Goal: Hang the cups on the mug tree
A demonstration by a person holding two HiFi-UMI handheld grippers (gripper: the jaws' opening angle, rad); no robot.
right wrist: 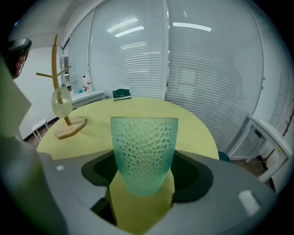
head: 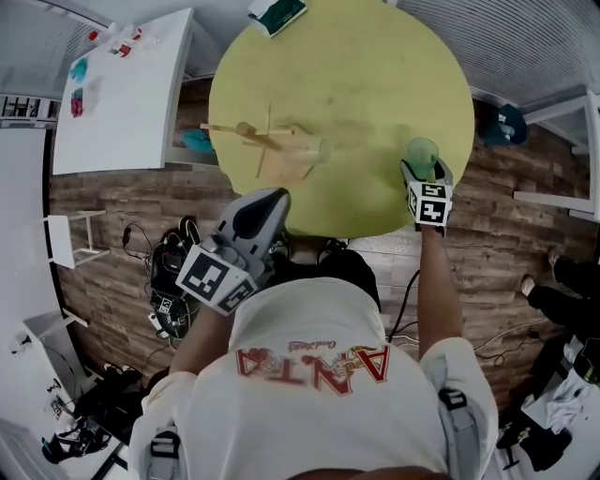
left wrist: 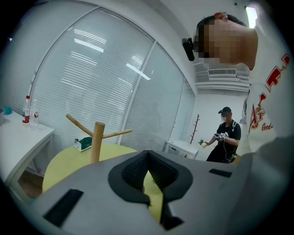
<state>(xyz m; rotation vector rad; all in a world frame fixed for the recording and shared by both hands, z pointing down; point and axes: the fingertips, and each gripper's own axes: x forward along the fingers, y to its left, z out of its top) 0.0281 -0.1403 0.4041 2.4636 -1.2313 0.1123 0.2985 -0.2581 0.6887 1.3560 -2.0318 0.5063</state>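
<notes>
two cups: one green cup [right wrist: 144,153] stands on the yellow table [head: 375,75], well right of the tree [head: 267,141] and near the rim. it is between the wide-apart jaws of my right gripper [head: 427,171], and the pads do not press it. one pale cup [head: 314,150] hangs on the tree. my left gripper [head: 267,199] is just this side of the tree, jaws together, empty. beyond the tree, one green box [head: 277,15] lies at the far rim. left of the tree stands a white table [head: 122,103] with bottles [left wrist: 28,110]. my shirt [head: 319,319] reads "anta" in red.
</notes>
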